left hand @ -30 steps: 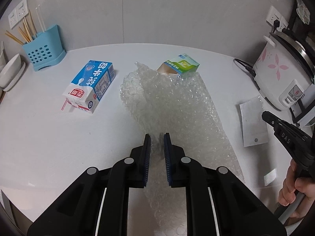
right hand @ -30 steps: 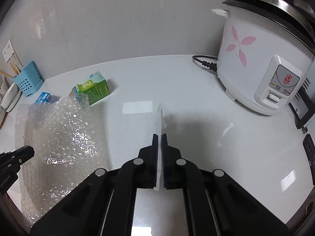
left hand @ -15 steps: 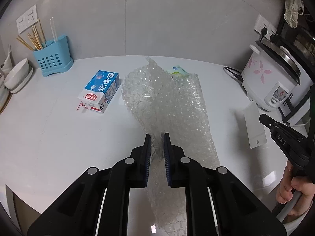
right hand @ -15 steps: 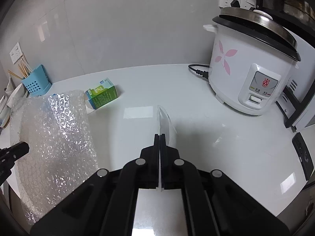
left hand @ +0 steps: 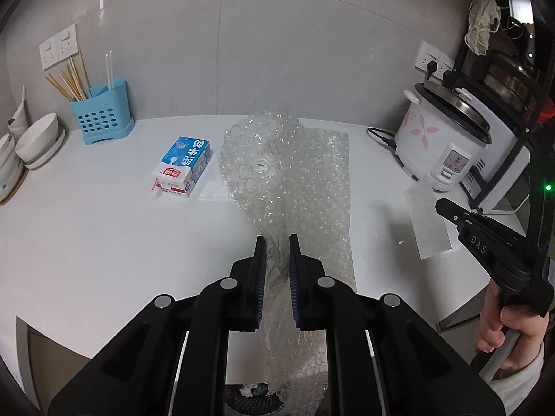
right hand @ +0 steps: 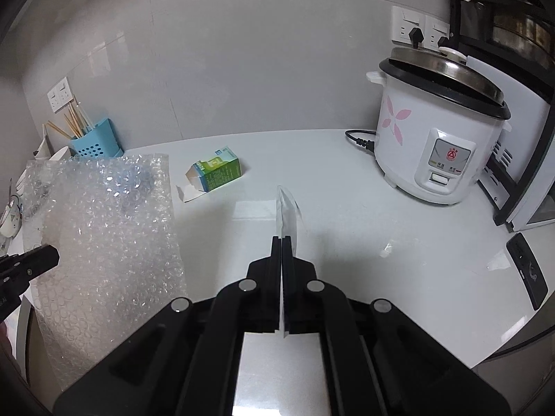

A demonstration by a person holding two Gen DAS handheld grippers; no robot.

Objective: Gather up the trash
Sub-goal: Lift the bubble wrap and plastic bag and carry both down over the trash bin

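My left gripper (left hand: pixel 277 242) is shut on a sheet of clear bubble wrap (left hand: pixel 291 180) and holds it up off the white counter (left hand: pixel 86 228); the sheet hangs past the front edge and also shows in the right wrist view (right hand: pixel 104 228). My right gripper (right hand: pixel 281 239) is shut on a thin clear plastic sheet (right hand: pixel 286 208), seen edge-on; it shows flat in the left wrist view (left hand: pixel 428 222). A blue milk carton (left hand: pixel 182 166) lies on the counter at left. A green carton (right hand: pixel 216 173) lies open farther back.
A white rice cooker (right hand: pixel 437 138) with its cord stands at the right, a black rack (left hand: pixel 513 111) beside it. A blue utensil holder (left hand: pixel 102 114) and bowls (left hand: pixel 36 138) stand at back left. A bin with trash (left hand: pixel 253 395) sits below the counter's front edge.
Both grippers have risen and drawn back from the counter. The bubble wrap lifted with the left gripper and now hangs; the plastic sheet lifted with the right.
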